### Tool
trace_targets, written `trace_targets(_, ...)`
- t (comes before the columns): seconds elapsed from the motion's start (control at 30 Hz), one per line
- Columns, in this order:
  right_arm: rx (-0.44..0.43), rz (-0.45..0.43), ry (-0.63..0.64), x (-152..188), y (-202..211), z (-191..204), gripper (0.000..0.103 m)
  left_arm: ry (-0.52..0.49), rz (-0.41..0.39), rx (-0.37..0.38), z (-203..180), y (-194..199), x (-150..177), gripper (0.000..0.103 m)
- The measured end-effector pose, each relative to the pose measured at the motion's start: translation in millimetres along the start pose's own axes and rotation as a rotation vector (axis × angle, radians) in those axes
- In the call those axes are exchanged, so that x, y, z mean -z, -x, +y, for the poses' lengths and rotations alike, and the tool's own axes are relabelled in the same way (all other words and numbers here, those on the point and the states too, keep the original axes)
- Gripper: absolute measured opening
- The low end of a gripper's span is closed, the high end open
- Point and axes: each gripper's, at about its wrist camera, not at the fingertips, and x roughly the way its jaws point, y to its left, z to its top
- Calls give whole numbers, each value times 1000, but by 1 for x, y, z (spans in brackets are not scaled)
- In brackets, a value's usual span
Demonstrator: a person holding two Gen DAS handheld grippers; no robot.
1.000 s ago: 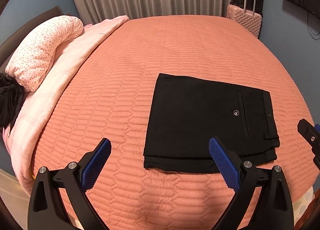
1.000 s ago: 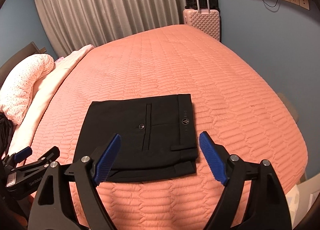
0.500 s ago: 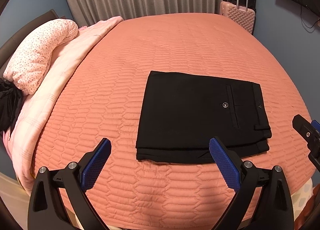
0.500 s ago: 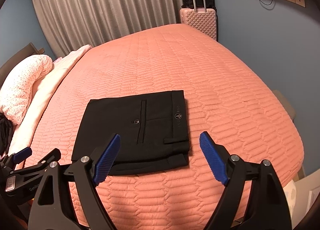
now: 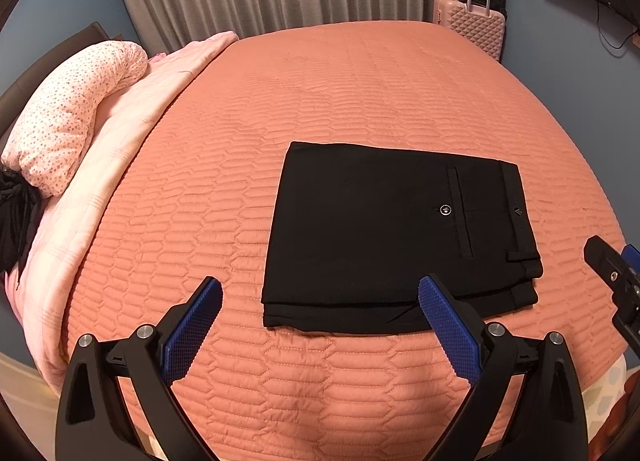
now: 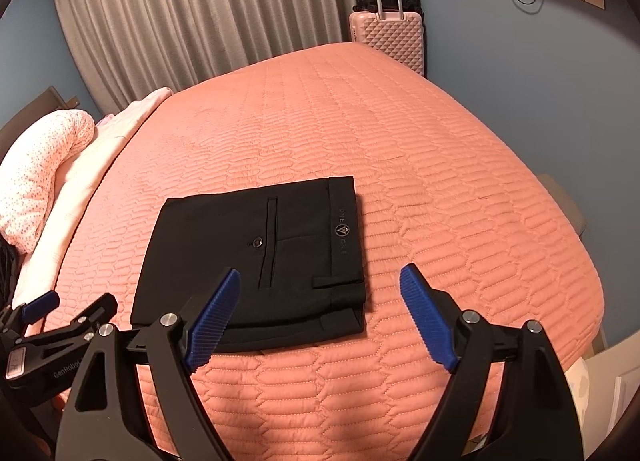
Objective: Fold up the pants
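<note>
1. My left gripper has its jaws spread wide with nothing between the blue pads. It hangs above the near edge of the bed, apart from the cloth, and I judge that suits a hand with nothing left to pinch.
2. My right gripper is just as wide and just as empty, tilted down over the same near edge. In its view the left tool pokes in at the lower left, so I have the two side by side, one toward each end of the bundle.
3. The pants lie just beyond both sets of fingers, a flat black rectangle on the bedspread, well toward the near side. I can see stacked layers along the near edge, the lower ones peeking out a little, which tells me several folds sit on top of each other.
4. The waistband with its logo and the buttoned back pocket face up at the right end, I think because that stiffer end makes a tidy top layer.
5. My reading: the folding looks done, or nearly; at most the slightly offset near edge could be squared up.
6. Further out, a pink blanket and a dotted pillow lie along the left side, and a pink suitcase stands by the curtain, all well clear.
</note>
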Motion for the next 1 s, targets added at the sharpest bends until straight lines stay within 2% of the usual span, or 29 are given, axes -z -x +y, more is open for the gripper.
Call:
trace_targets(0.03,3,0,6,1,1,1,84,3,-2,-3,1,1,0,97)
trace_targets(0.07,12,-8,17,2,3,2,91,5,-1,-7,2,1,0,97)
trace_targets(0.1,17,-15,25,3,5,3,93,8,0,-13,4,1,1,97)
trace_targets(0.2,34,-22,66,3,6,6,94,26,-3,-22,13,1,3,97)
trace_targets(0.3,30,-13,52,0,2,1,94,40,4,-30,24,-2,6,97)
trace_targets(0.43,33,31,53,0,-13,-4,96,70,27,-39,38,-11,13,97)
trace_targets(0.6,33,46,79,2,-31,-7,96,54,43,-28,45,-32,14,97)
trace_targets(0.7,17,49,132,-1,-50,-8,98,74,82,67,51,-65,8,97)
trace_targets(0.77,12,62,128,-4,-66,-16,98,95,102,159,60,-97,2,97)
trace_targets(0.83,-13,98,108,-8,-89,-28,98,121,129,189,70,-124,-3,97)
trace_targets(0.93,-57,169,67,-12,-121,-41,98,179,236,341,80,-167,-6,95)
trace_targets(1.0,-95,224,35,-12,-144,-48,98,199,278,433,81,-187,-5,95)
